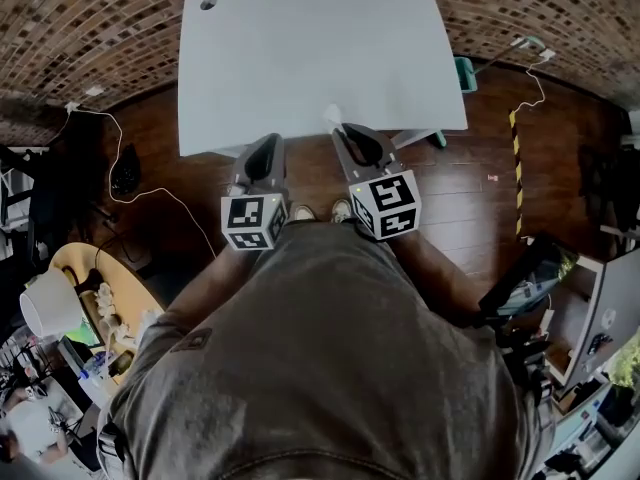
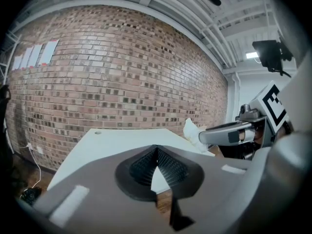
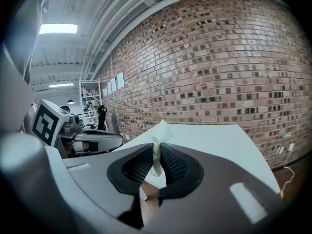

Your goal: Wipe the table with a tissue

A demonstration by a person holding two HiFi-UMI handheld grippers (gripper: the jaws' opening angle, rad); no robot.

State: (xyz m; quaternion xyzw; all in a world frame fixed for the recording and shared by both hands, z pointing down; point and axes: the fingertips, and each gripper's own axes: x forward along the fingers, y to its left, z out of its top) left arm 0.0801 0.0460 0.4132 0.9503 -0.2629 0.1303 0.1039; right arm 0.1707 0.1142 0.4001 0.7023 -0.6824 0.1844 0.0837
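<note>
— Where is the tissue (image 1: 333,118) held?
— It is pinched upright in the right tongs (image 1: 345,133), which are closed tight on it, at the near edge of the table (image 1: 300,58). The left tongs (image 1: 268,146) are drawn together on nothing, just to the left.
— How far along is the wiping judged to be?
— That cannot be settled. No smear is seen on the white top (nor any streak), so a table awaiting the tissue and one already wiped would look alike.
— Any containers?
— None is seen on the table. A teal thing (image 1: 465,73) at its right edge may be a bin; its contents are hidden.
</note>
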